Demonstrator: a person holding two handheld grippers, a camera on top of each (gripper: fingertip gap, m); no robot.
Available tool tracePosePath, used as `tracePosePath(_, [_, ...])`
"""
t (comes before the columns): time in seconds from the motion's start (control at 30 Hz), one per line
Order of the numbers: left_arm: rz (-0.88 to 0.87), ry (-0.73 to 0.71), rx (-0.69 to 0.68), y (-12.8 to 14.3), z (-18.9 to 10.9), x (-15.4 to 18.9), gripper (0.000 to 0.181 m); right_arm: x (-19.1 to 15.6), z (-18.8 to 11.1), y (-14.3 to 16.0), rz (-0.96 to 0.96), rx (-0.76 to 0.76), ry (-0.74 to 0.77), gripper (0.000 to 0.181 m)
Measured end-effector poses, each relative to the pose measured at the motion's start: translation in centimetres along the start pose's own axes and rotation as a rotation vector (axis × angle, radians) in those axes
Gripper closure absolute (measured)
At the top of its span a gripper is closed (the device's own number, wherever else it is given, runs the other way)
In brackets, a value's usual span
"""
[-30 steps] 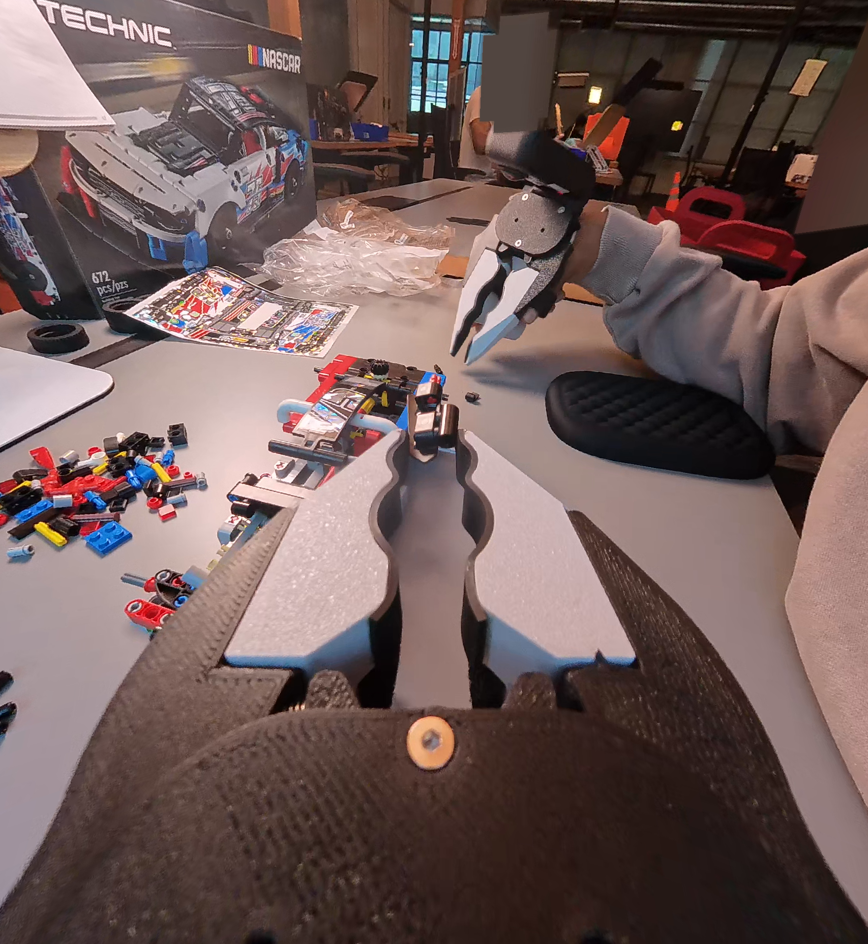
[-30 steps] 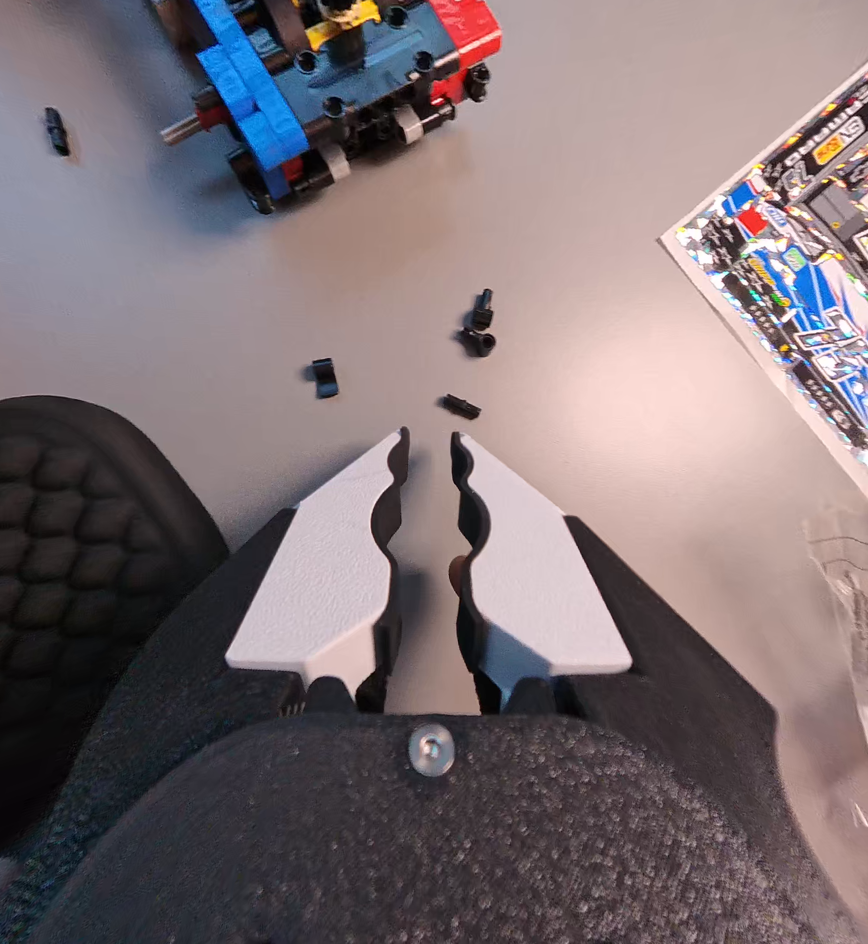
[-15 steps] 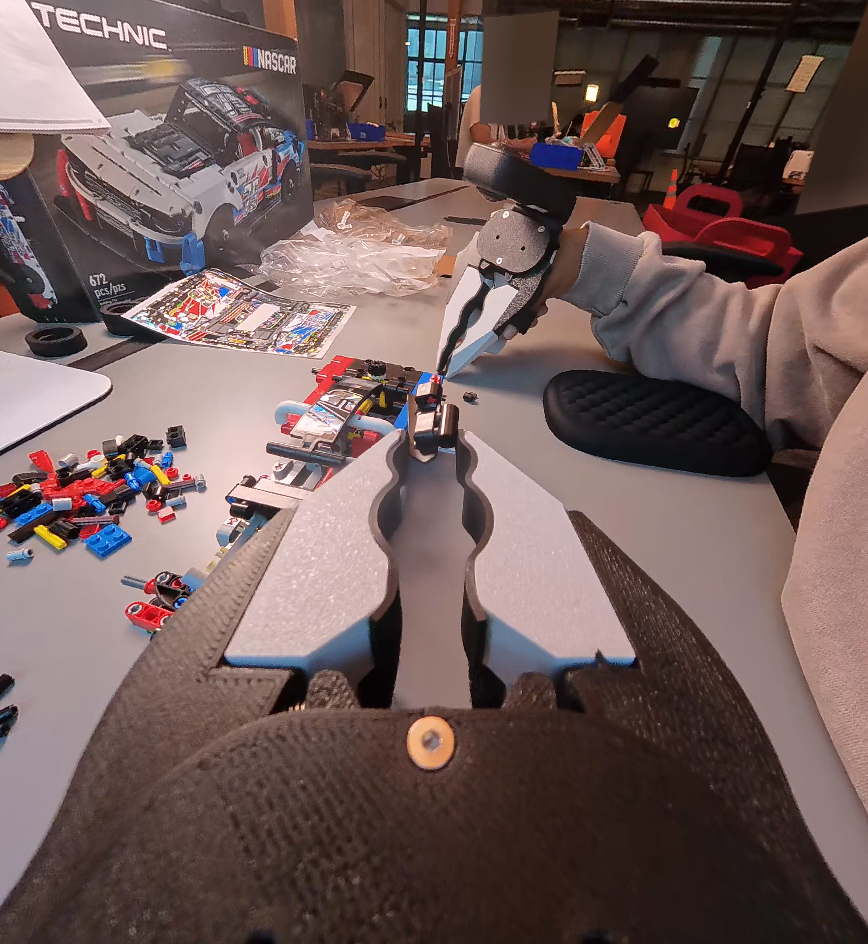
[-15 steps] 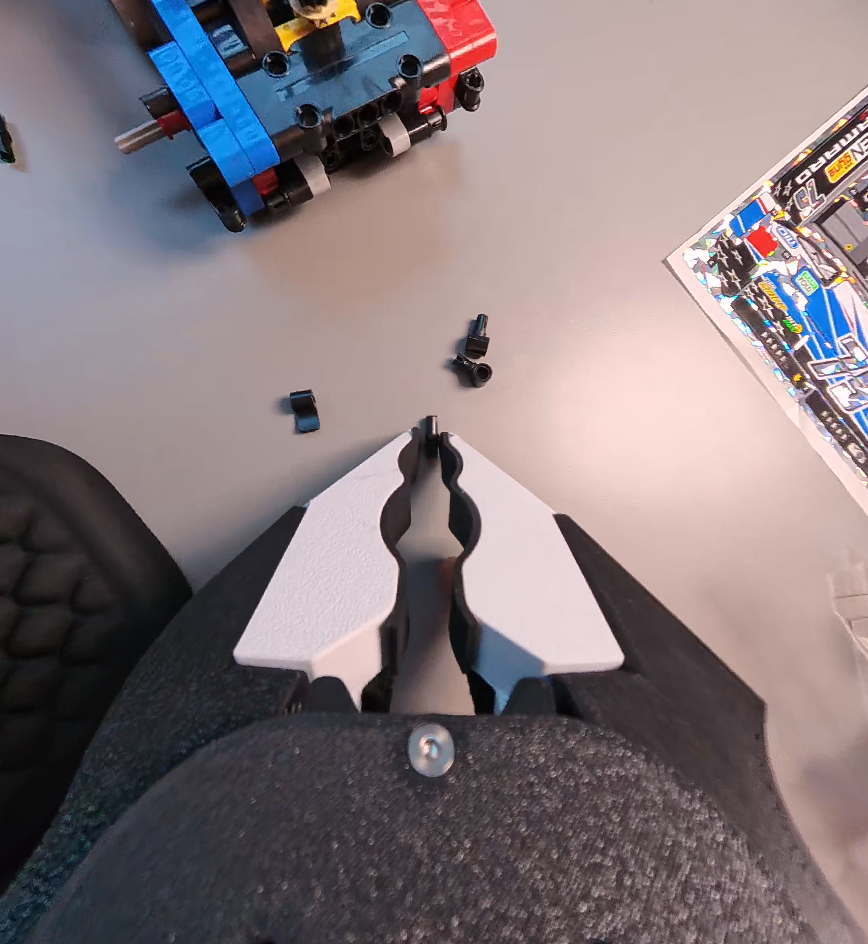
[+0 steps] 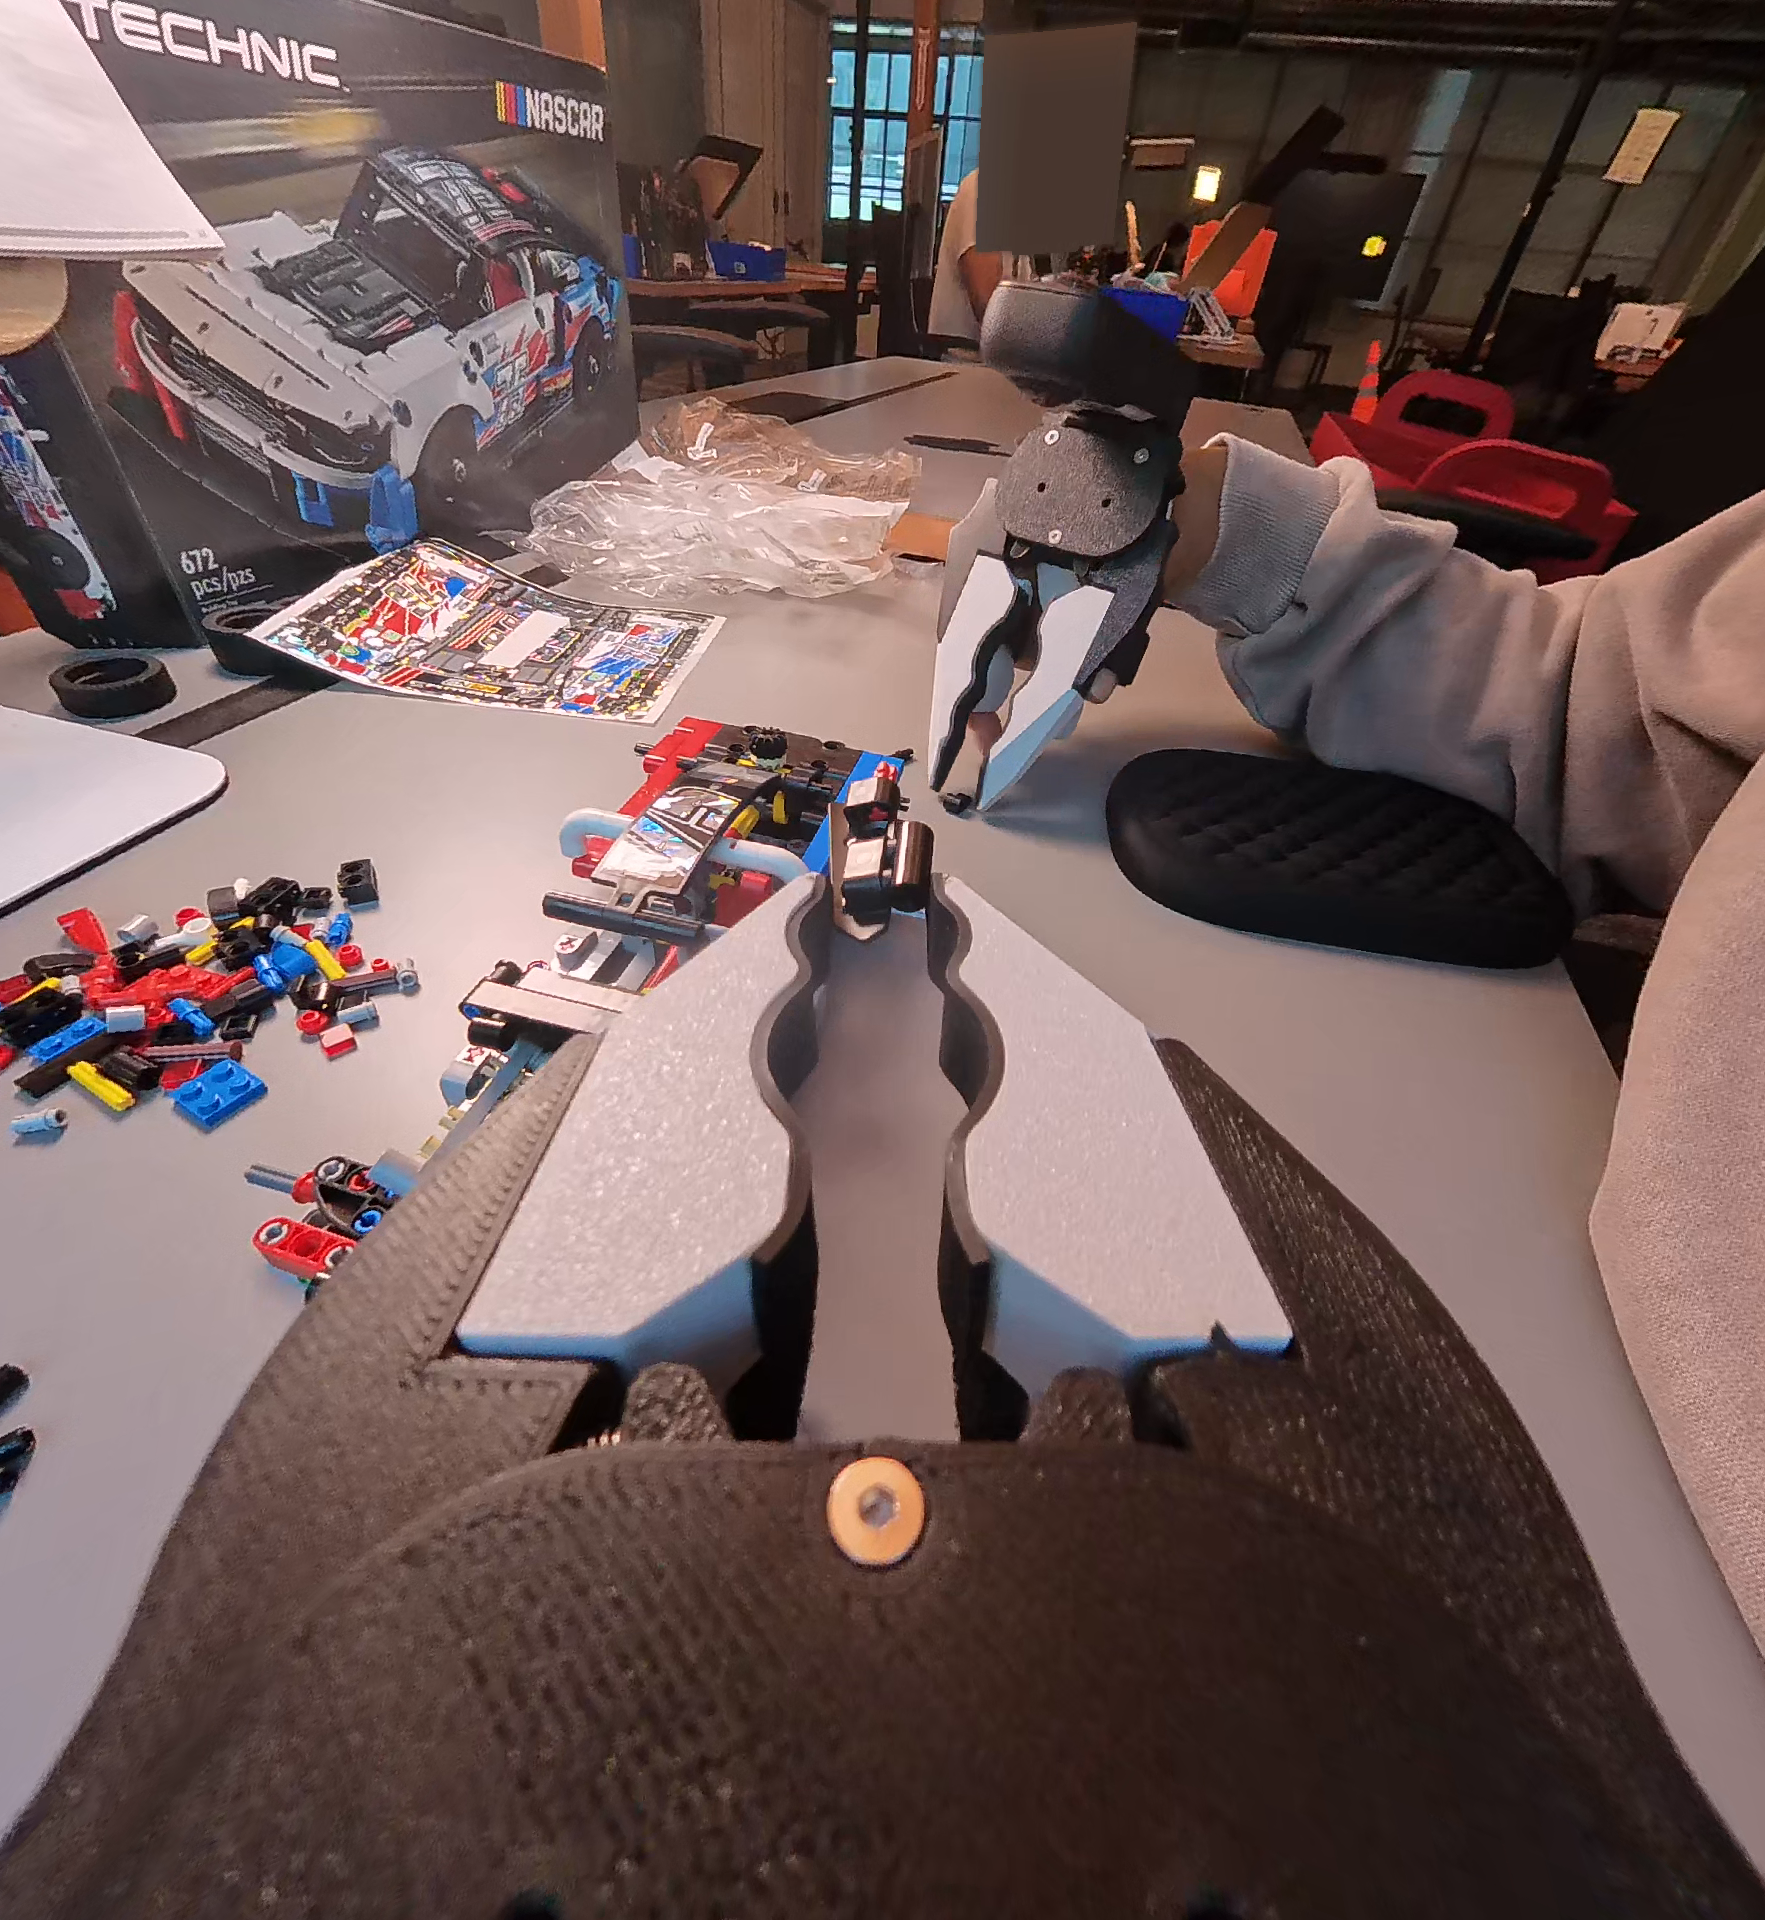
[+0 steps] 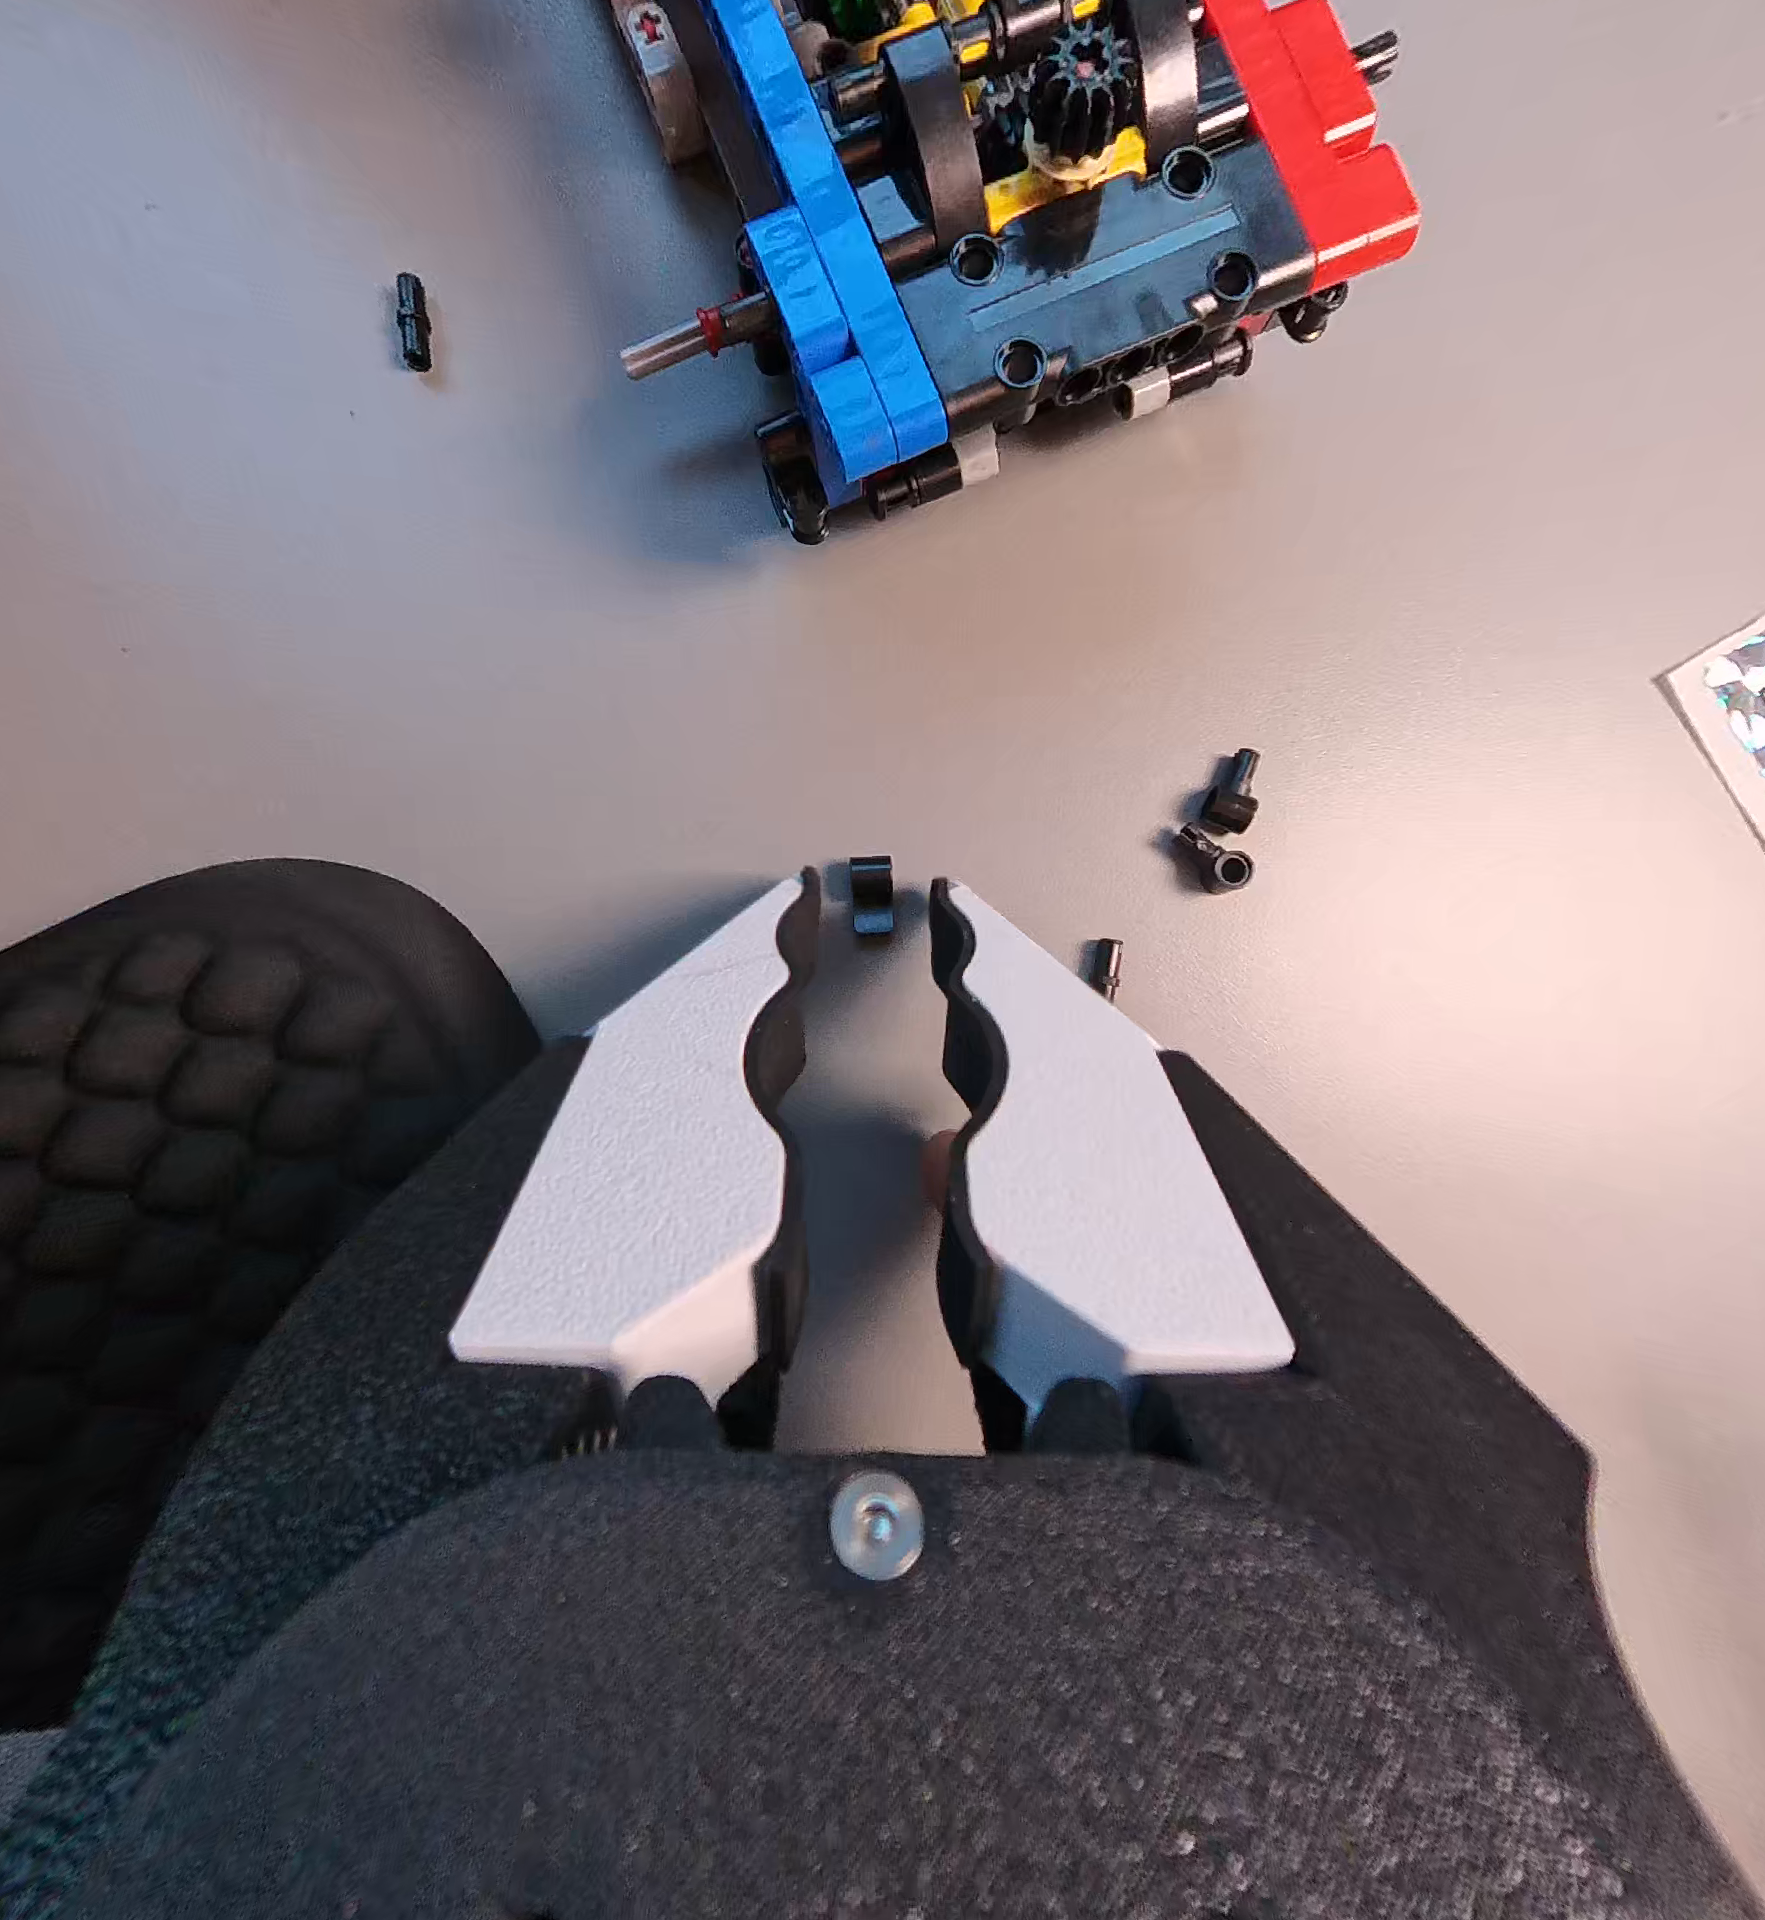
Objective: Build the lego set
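Note:
My left gripper [image 5: 876,902] is shut on a small black-and-grey lego sub-assembly [image 5: 880,854], held just above the table in front of the partly built car chassis [image 5: 712,831]. My right gripper [image 6: 870,885] is open, tips down near the table, with a small black clip piece [image 6: 870,898] between its fingertips, untouched. A short black pin [image 6: 1109,964] lies just right of its right finger. Two black connectors [image 6: 1221,826] lie farther right and another pin [image 6: 410,322] far left. The chassis end [image 6: 1013,260] is ahead. The right gripper [image 5: 969,784] also shows in the left wrist view.
A black wrist rest [image 6: 182,1091] lies left of the right gripper. A sticker sheet [image 5: 504,634], the set's box [image 5: 338,312] and plastic bags [image 5: 732,520] are at the back. A pile of loose pieces [image 5: 151,997], a tyre [image 5: 112,686] and a white pad [image 5: 47,790] are on the left. To the short black pin [image 6: 1109,964]: right tips about 4 centimeters, left tips about 25 centimeters.
The right gripper, shut on a black pin half a second ago, has opened; the pin lies on the table. The gripper shifted left and now straddles the black clip. The left gripper held still.

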State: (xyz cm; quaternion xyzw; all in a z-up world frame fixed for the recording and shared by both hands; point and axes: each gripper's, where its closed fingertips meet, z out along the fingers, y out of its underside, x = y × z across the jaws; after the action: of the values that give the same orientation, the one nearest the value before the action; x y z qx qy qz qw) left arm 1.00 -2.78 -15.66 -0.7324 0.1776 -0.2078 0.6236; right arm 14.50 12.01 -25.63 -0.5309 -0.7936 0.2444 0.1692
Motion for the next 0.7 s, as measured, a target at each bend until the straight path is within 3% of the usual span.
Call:
tracePosePath(0.23, [0.002, -0.001, -0.001, 0.0, 0.0, 0.0, 0.166, 0.0, 0.4, 0.0, -0.009, -0.012, 0.010, 0.175])
tracePosePath(0.43, [0.001, -0.002, -0.003, 0.1, 0.0, 0.0, 0.166, -0.8, 0.7, -0.6, -0.044, -0.007, -0.007, 0.175])
tracePosePath(0.7, [-0.004, 0.008, -0.011, 0.3, 0.1, 0.2, 0.166, -2.9, 0.1, -4.6, -0.114, 0.174, -0.064, 0.176])
